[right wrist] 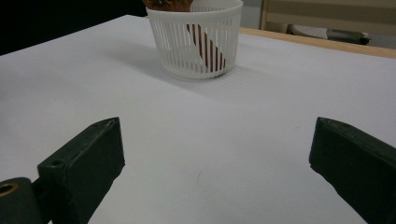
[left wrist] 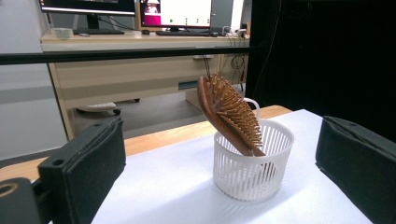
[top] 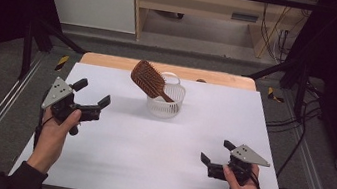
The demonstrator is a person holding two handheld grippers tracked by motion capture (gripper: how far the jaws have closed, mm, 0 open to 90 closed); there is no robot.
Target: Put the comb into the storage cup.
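A brown wooden hairbrush (top: 148,79) stands handle-down in a small white slotted basket (top: 165,105) at the back middle of the white table, its head leaning out to the left. The left gripper view shows the hairbrush (left wrist: 229,114) bristle side up over the basket (left wrist: 252,170). My left gripper (top: 91,94) is open, held above the table to the left of the basket, with nothing between its jaws. My right gripper (top: 214,151) is open near the front right, empty, pointing toward the basket (right wrist: 196,44).
The white table top (top: 148,147) has a wooden strip (top: 110,61) along its back edge. Metal rails run along both sides. Beyond the table stand a wooden desk (left wrist: 140,70) with monitors and hanging cables.
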